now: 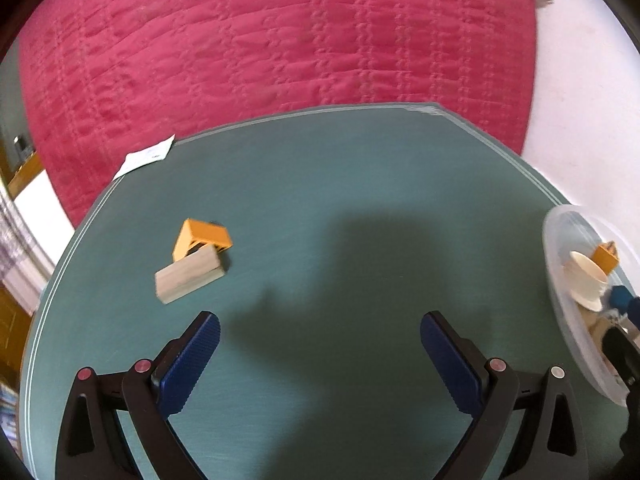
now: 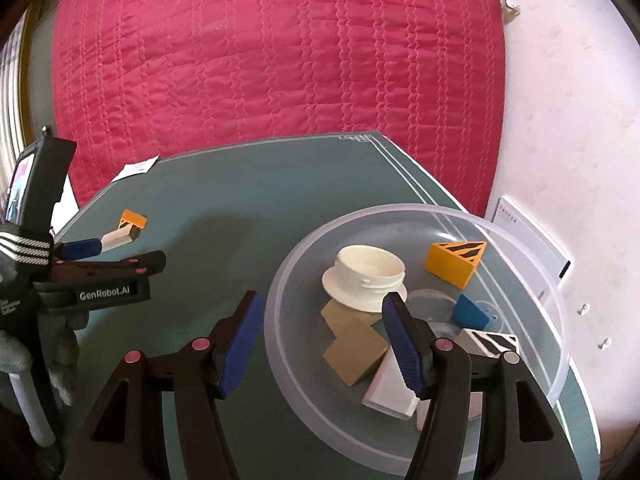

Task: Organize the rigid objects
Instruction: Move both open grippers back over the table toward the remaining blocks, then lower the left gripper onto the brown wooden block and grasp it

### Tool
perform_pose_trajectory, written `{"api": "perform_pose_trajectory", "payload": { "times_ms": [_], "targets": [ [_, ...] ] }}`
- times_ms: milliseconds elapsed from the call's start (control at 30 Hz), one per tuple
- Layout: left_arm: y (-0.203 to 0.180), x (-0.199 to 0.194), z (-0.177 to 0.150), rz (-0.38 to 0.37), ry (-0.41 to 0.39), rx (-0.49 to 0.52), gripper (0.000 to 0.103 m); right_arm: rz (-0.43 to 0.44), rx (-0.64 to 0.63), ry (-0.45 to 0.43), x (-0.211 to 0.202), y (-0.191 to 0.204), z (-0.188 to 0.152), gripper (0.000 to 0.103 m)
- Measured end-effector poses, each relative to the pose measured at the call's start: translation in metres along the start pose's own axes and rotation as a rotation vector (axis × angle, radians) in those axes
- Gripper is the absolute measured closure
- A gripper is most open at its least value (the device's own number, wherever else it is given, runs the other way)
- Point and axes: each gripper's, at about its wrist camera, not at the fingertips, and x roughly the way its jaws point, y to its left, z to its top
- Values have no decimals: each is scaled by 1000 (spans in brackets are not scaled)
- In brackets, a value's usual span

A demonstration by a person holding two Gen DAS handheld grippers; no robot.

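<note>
The left gripper (image 1: 320, 336) hangs above the green surface (image 1: 340, 184) with its blue pads spread wide and nothing between them. Ahead of it and to its left, a pale wooden block (image 1: 188, 280) lies flat on the surface, touching an orange wedge (image 1: 204, 237) just behind it. Both sit apart from the fingertips.

The right gripper (image 2: 322, 312) is also wide apart and empty, held over the near rim of a clear plastic bowl (image 2: 520, 236) that stands on the right side of the surface. Its left pad is outside the bowl, its right pad over the inside. In the bowl lie a cream ring-shaped lid (image 2: 366, 278), an orange wedge with black stripes (image 2: 454, 262), a blue piece (image 2: 472, 313), two tan squares (image 2: 352, 350), a white block (image 2: 390, 390) and a white striped wedge (image 2: 490, 342). Behind the surface spreads a pink quilt (image 2: 280, 60).
</note>
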Motion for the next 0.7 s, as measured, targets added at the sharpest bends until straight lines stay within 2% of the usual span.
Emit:
{"api": "perform_pose_trajectory", "payload": {
  "times_ms": [533, 700],
  "targets": [
    [65, 17, 2, 166, 12, -142, 1, 73, -67, 29, 1, 29, -6, 39],
    [80, 22, 3, 183, 24, -184, 1, 109, -88, 53, 5, 40, -8, 39]
  ]
}}
